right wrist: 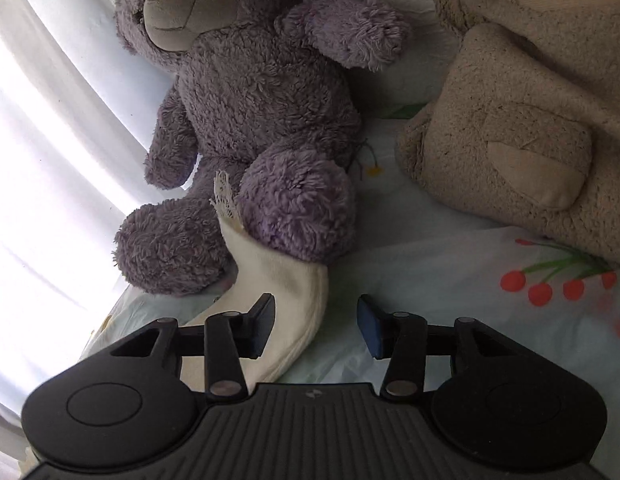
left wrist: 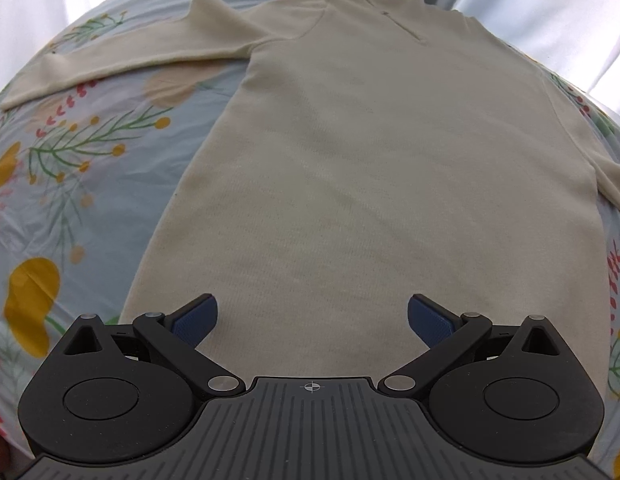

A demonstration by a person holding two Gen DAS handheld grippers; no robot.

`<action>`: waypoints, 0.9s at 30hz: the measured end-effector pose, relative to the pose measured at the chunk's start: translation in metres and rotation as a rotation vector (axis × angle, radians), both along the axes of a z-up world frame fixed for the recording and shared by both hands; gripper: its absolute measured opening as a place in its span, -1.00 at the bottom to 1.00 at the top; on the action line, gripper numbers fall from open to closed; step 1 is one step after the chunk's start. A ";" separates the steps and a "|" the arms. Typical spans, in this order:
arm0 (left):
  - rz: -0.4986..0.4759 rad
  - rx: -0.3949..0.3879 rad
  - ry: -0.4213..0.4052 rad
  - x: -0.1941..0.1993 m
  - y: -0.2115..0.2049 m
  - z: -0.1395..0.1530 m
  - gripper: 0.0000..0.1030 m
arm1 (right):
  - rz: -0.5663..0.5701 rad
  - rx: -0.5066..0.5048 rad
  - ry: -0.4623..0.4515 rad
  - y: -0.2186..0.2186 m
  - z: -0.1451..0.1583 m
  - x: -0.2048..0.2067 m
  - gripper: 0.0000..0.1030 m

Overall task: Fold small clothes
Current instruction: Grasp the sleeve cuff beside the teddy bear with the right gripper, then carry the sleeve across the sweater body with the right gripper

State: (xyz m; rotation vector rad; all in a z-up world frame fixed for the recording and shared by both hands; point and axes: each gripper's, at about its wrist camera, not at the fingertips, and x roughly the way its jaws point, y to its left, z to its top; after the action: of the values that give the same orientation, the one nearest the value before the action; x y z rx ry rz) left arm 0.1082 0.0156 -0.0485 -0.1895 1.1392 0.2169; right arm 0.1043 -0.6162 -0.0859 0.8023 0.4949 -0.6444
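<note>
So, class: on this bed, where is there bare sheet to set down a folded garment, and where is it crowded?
Bare floral sheet lies left of the cream long-sleeved top, below its spread sleeve. More shows between the purple plush bear and the beige plush toy. Crowded: against the bear, where a cream lace-trimmed cloth lies.

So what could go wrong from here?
The sleeve end lies against the purple bear's leg, so pulling it might drag the bear over. The right gripper is open with the cuff only at one finger, so it might close on little cloth. The left gripper hovers open over the top's hem.
</note>
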 end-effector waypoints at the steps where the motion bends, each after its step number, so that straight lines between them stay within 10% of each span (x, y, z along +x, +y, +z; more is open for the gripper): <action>1: 0.002 0.002 -0.003 0.001 0.000 0.000 1.00 | 0.010 -0.008 -0.005 0.000 0.000 0.004 -0.24; 5: 0.008 -0.042 0.012 0.007 0.003 -0.003 1.00 | 0.031 -0.060 0.013 0.001 0.002 0.015 -0.83; 10: -0.014 -0.043 -0.007 0.017 0.009 0.006 1.00 | 0.061 -0.176 0.005 0.030 0.032 0.030 -0.88; 18: -0.115 -0.175 -0.193 0.061 0.014 0.044 1.00 | 0.661 -0.362 -0.209 0.225 0.112 0.079 -0.88; 22: -0.159 -0.208 -0.273 0.090 0.010 0.051 1.00 | 0.980 -0.359 -0.200 0.339 0.088 0.100 -0.87; 27: -0.247 -0.344 -0.230 0.127 0.003 0.033 1.00 | 1.177 -0.136 0.094 0.405 0.011 0.126 -0.83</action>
State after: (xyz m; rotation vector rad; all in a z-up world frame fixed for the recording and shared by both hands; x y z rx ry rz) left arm 0.2354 0.0187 -0.0151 -0.3653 0.9533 -0.2176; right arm 0.2305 -0.2112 -0.0746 0.2445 0.8797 0.3791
